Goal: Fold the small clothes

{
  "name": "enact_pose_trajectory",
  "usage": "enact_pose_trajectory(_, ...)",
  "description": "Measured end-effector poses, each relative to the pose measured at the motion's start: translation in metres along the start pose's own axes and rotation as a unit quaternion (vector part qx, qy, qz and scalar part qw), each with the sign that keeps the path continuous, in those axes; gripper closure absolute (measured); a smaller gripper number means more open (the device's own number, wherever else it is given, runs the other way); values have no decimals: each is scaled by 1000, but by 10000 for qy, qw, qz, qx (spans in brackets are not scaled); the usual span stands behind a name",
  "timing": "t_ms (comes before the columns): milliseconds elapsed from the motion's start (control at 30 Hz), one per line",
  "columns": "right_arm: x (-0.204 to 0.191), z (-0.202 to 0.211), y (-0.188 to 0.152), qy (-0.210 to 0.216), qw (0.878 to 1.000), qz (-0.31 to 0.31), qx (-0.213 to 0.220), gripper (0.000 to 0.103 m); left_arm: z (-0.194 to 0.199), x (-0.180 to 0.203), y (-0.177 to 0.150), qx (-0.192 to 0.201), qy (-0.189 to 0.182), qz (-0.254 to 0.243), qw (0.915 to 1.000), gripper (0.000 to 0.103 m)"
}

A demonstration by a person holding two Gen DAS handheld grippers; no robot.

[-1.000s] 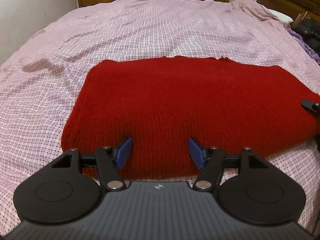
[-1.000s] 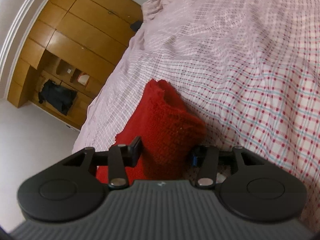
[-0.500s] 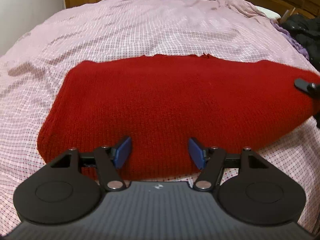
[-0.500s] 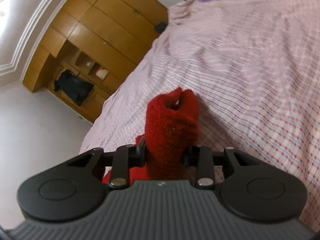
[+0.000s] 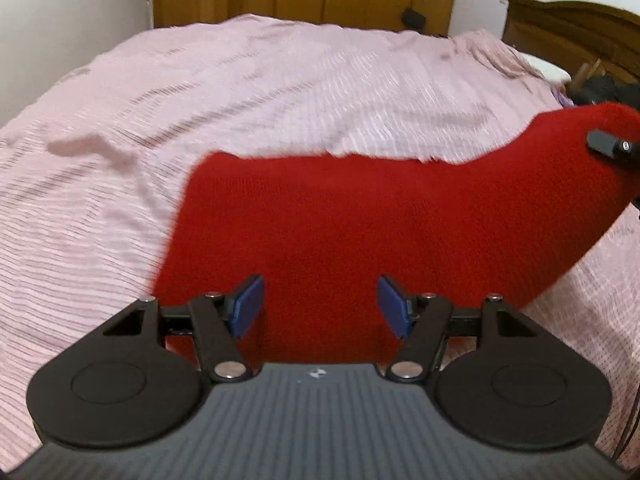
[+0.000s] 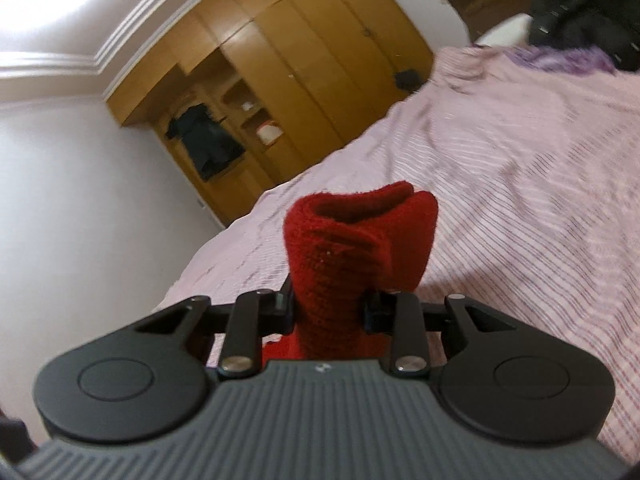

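Crowding the wooden headboard (image 5: 576,28), dark clothes (image 5: 600,88) edge the bedsheet (image 5: 280,100).

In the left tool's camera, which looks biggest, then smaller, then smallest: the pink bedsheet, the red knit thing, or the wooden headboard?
1. Pink bedsheet, it fills most of the view.
2. Red knit garment, spread across the middle.
3. Wooden headboard, only a corner shows and it is farther away, so its real size is unsure.

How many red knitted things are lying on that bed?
1: a red knit garment on the pink checked bedsheet, one end bunched and lifted in the right gripper. Others may lie out of view.
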State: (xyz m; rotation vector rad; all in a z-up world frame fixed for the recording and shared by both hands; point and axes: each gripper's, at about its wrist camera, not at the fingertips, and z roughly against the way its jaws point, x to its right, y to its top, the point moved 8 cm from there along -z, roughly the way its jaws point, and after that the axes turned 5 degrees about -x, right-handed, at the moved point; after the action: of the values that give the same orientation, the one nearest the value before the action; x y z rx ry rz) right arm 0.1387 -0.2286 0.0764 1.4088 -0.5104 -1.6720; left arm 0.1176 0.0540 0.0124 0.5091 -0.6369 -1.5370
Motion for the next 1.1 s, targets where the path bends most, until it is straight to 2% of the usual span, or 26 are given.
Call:
enact_pose_trajectory(167,-30,-7,3,233,9993,277,-43,73,19,-46,13,28,438,269,9987,33)
enact_pose_trajectory(233,-45,-10,4,305,9984,486,-25,79,23,-63,15,48,523,402,9978,33)
enact_pose_trajectory(367,-75,-22,-2,380,9953,873,-179,81,32,-93,19,95,692,577,9959,33)
enact_pose_trajectory(600,-99,-67,-55,277,9836,1416,-1080,82,30,-113,7,30,608,723,9955,33)
enact_pose_trajectory(667,-107,-76,-78,384,9741,1680,-1467,83,25,-114,3,-16,555,747,9957,33)
enact_pose_trajectory(767,-116,-79,-104,345,9611,2133,-1718,82,21,-115,-3,-82,504,773,9957,33)
enact_pose_trajectory(867,-119,-71,-108,337,9605,2182,-1691,77,20,-114,-4,-91,463,766,9959,33)
enact_pose_trajectory(1100,-118,-40,-82,708,9676,1952,-1435,55,22,-101,9,-20,353,669,9971,33)
